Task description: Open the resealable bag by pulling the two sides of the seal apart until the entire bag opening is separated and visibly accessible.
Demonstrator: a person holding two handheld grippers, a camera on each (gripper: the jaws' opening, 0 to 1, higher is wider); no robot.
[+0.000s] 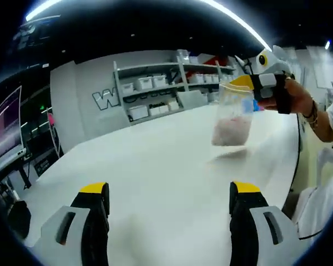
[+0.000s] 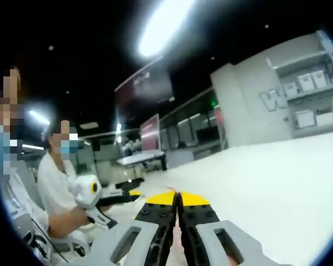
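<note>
- Resealable bag (image 1: 233,113): in the left gripper view it hangs in the air above the far right part of the white desk (image 1: 155,160), clear plastic with pale pinkish contents settled in its lower half.
- My right gripper (image 1: 269,83) grips the bag by its top edge. In the right gripper view its jaws are pressed together (image 2: 177,213), with only a thin sliver of something between the tips.
- My left gripper (image 1: 169,213) is released, its jaws spread wide and holding nothing, low over the near side of the desk and well apart from the bag.
- I judge the step to be the approach: one side of the seal is held and the seal has not yet been parted.
- Next I need the left gripper to reach the bag's top and pinch the free side of the seal opposite the right gripper, then pull away.
</note>
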